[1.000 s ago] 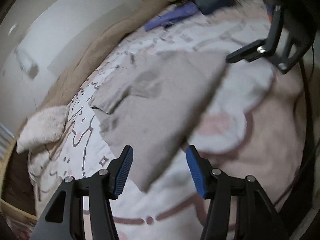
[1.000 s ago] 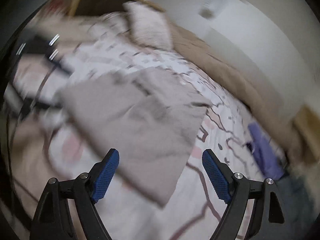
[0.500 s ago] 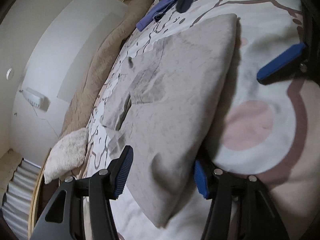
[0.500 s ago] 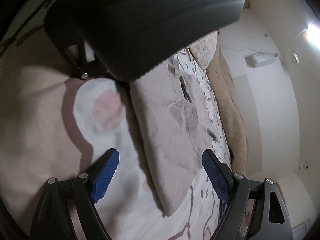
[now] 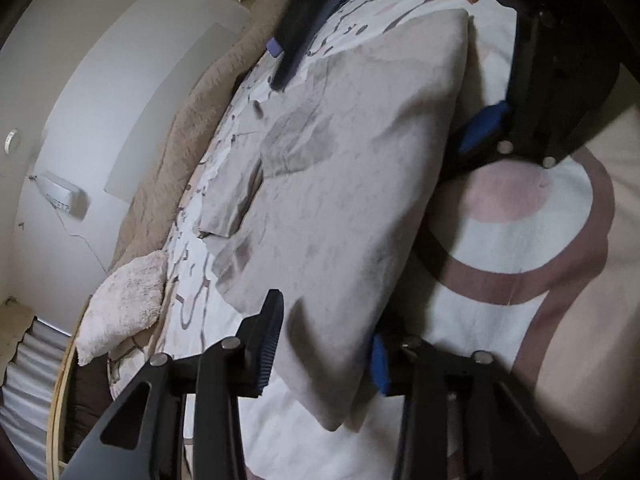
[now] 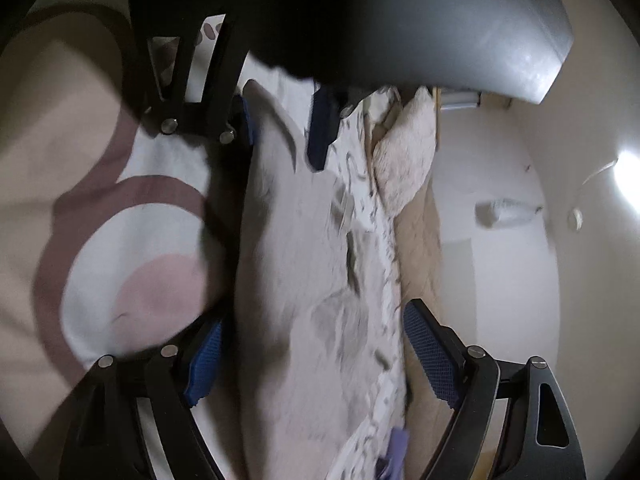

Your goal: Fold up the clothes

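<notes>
Matt grey cloth garment (image 5: 344, 184), fluffy pillow (image 5: 120, 300)

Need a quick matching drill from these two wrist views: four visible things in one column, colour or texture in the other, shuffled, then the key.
Column 1
1. garment
2. small pillow
3. gripper pads
4. blanket along the wall

Column 2
A. blue, ribbed
B. tan, fuzzy
C. grey-beige, lying flat on the patterned bed cover
D. pale pink-white, fluffy

Pairs: 1-C, 2-D, 3-A, 4-B

The left gripper and the right gripper each straddle one end of the garment with jaws apart.
</notes>
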Motion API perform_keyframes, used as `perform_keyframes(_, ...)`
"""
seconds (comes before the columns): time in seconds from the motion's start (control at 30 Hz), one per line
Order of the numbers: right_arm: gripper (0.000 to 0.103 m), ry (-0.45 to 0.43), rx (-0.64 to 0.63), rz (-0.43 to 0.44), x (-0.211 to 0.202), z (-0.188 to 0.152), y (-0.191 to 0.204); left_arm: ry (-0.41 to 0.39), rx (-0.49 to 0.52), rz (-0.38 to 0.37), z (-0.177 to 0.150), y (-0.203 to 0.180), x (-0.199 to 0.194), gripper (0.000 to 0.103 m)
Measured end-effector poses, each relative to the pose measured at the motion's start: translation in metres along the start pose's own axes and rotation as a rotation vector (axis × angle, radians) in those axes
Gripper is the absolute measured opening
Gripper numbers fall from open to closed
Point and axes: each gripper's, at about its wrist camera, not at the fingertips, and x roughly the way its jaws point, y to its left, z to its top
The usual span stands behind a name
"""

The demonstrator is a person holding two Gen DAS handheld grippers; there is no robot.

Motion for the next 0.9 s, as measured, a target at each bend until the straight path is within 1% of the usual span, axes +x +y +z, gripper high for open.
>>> perform_keyframes(0.07, 0.066, 0.015, -0.001, -0.011, 0.006, -0.006, 0.0, -0.005, 0.007, -0.002, -0.001, -0.002, 0.0, 0.027)
perform_keyframes(0.13, 0.06, 0.03, -0.003, -0.022, 0.011, -0.011, 0.0, -0.01, 0.004, -0.006, -0.002, -0.001, 0.0, 0.027)
perform_keyframes(0.37, 0.059, 0.082, -0.008, -0.061, 0.031, -0.03, 0.0, -0.017, -0.016, 0.011, -0.008, 0.002, 0.005, 0.027)
perform_keyframes(0.5, 0.058, 0.155, -0.01, -0.069, 0.028, -0.054, -0.004, -0.025, -0.027, 0.024, -0.012, 0.003, 0.006, 0.027)
perform_keyframes(0.53, 0.056, 0.174, -0.022, -0.075, 0.024, -0.063, -0.002, -0.026, -0.028, 0.027, -0.013, 0.004, 0.007, 0.027)
perform_keyframes(0.6, 0.049, 0.203, -0.045, -0.079, 0.023, -0.075, -0.002, -0.027, -0.02, 0.04, -0.013, 0.003, 0.009, 0.027)
perform_keyframes(0.67, 0.038, 0.213, -0.049, -0.082, 0.017, -0.086, 0.005, -0.027, -0.01, 0.056, -0.014, 0.002, 0.01, 0.027)
perform_keyframes(0.73, 0.032, 0.196, -0.061, -0.088, 0.014, -0.089, 0.011, -0.033, 0.009, 0.087, -0.014, -0.002, 0.01, 0.027)
perform_keyframes(0.8, 0.03, 0.177, -0.083, -0.097, 0.013, -0.088, 0.017, -0.04, 0.034, 0.128, -0.015, -0.008, 0.007, 0.027)
perform_keyframes(0.9, 0.03, 0.154, -0.07, -0.1, 0.01, -0.091, 0.016, -0.05, 0.072, 0.185, -0.018, -0.015, 0.003, 0.027)
